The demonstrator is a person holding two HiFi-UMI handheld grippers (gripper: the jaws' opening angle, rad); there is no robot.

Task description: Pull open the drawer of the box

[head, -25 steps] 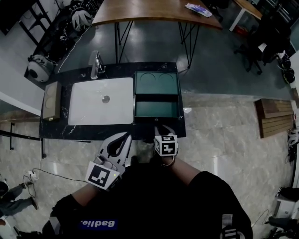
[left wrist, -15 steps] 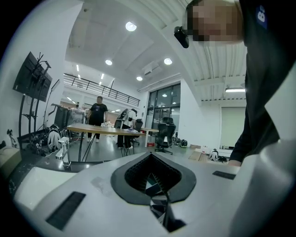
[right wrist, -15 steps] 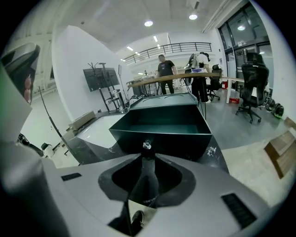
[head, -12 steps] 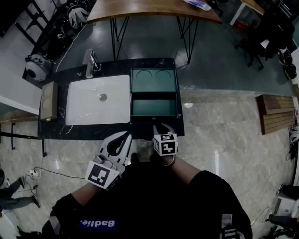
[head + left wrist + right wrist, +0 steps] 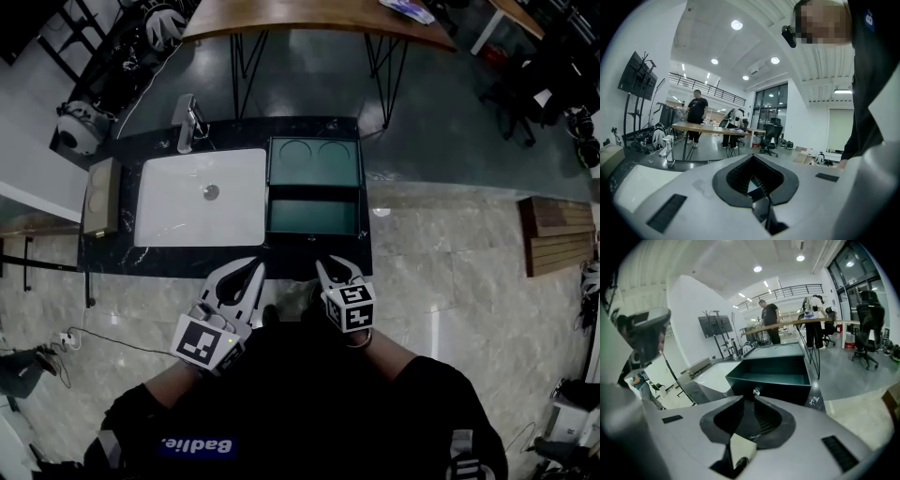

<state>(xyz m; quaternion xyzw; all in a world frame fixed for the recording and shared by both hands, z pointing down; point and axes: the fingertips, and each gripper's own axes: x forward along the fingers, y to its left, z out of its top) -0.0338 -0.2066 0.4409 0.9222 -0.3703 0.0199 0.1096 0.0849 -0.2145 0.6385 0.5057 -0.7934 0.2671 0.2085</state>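
A dark green box [image 5: 314,161] stands on the black counter [image 5: 122,258], right of the sink. Its drawer [image 5: 312,216] is pulled out toward me and looks empty, with a small metal knob [image 5: 312,238] on its front. My right gripper [image 5: 328,266] hangs just short of the knob, its jaws a narrow gap apart and holding nothing. In the right gripper view, the right gripper [image 5: 749,398] points at the knob [image 5: 756,391] and drawer [image 5: 771,376]. My left gripper [image 5: 255,270] is shut and empty at the counter's front edge. In its own view, the left gripper [image 5: 751,157] faces the room.
A white sink [image 5: 202,197] with a faucet [image 5: 185,122] fills the counter's middle. A tan box [image 5: 101,195] lies at its left end. Behind the counter stands a wooden table [image 5: 309,19]; a person [image 5: 697,112] stands beside it.
My right gripper has drawn back from the knob toward me and slightly right. The drawer stays pulled out. The left gripper has barely moved.
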